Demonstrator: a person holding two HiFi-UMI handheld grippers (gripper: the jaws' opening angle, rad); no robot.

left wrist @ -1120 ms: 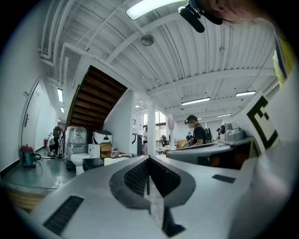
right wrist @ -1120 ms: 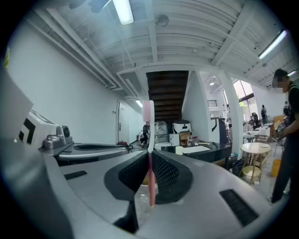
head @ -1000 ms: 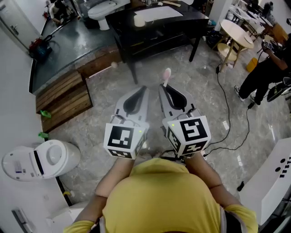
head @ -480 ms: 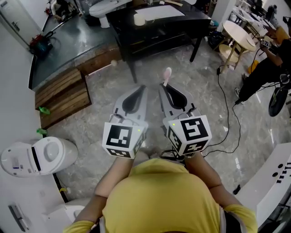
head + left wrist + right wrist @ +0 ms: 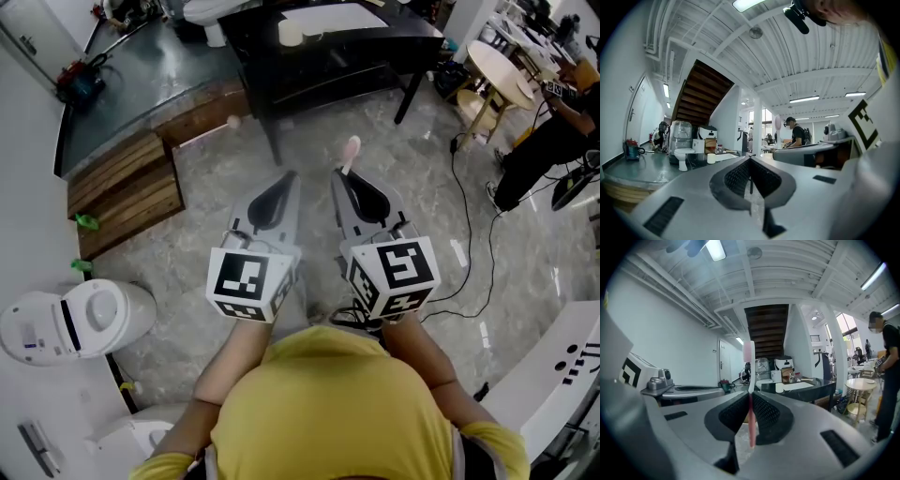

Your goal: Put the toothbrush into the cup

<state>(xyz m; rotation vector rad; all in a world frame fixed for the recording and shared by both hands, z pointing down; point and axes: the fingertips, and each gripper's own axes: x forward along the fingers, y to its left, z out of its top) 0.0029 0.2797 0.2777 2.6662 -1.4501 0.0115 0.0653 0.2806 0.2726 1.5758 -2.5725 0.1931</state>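
A pink toothbrush (image 5: 350,152) stands upright in my right gripper (image 5: 341,178), which is shut on its handle; its head rises above the jaws. In the right gripper view the toothbrush (image 5: 750,380) is clamped between the dark pads of the right gripper (image 5: 750,399). The white cup (image 5: 290,32) stands on the black table (image 5: 394,33) far ahead; the right gripper view shows this cup (image 5: 779,387) small in the distance. My left gripper (image 5: 290,180) is held beside the right one. Its jaws (image 5: 750,161) are shut with nothing in them, and the cup (image 5: 711,158) is far beyond.
Grey marble floor lies between me and the table. Wooden steps (image 5: 127,192) are at the left, with a white toilet-shaped unit (image 5: 75,323) nearer. A black cable (image 5: 459,244) runs on the floor at the right. A person (image 5: 548,141) stands by a round table (image 5: 497,70).
Both grippers have drifted a little forward together toward the black table. The toothbrush stays clamped in the right one.
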